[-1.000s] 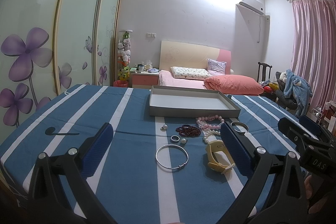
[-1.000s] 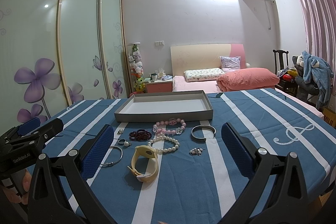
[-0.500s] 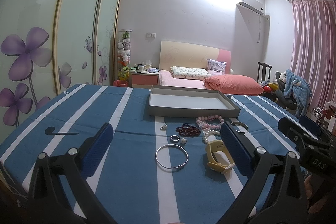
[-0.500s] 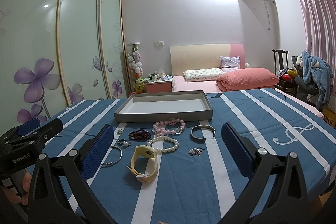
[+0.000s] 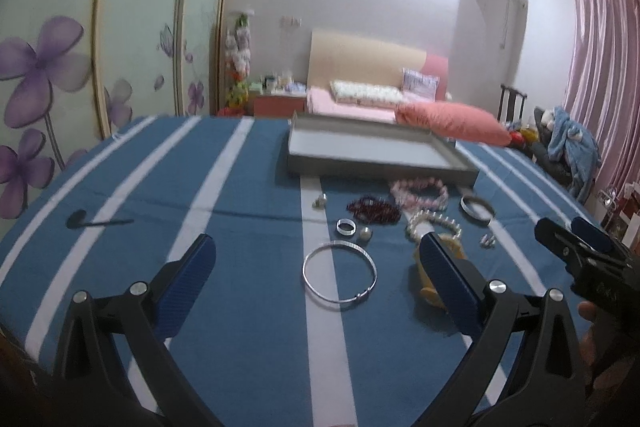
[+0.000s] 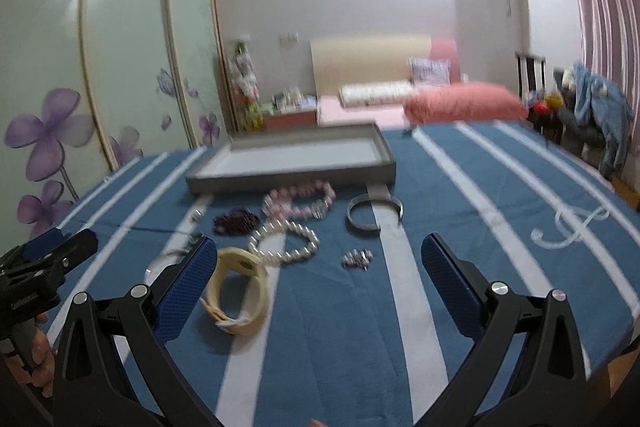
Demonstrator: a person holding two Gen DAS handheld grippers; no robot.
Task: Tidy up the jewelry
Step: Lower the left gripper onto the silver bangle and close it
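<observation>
Your left gripper [image 5: 316,267] hangs over the blue striped cloth [image 5: 248,307] with its two fingers wide apart and nothing between them. Your right gripper [image 6: 320,267] is the same: two fingers far apart, holding nothing.

One gray tray [image 5: 376,169] sits at the far side of the cloth. Its inside looks bare. All the jewelry lies on the cloth in front of the tray, between the tray and your grippers.

You can count one big thin silver hoop [image 5: 340,277], closest to your left gripper. Just past it are one small silver ring [image 5: 346,227] and one small round bead [image 5: 365,234]. One more tiny piece [image 5: 319,202] lies nearer the tray. There are three bead bracelets: one dark red [image 5: 374,209], one pink [image 6: 300,201] and one pearl [image 6: 286,241]. One open silver cuff [image 6: 374,213] lies right of the pink one. One small sparkly piece [image 6: 357,259] lies near the pearls. One cream band [image 6: 238,293] lies just beside your right gripper's left finger [image 6: 186,291].

The right view is blurry.
</observation>
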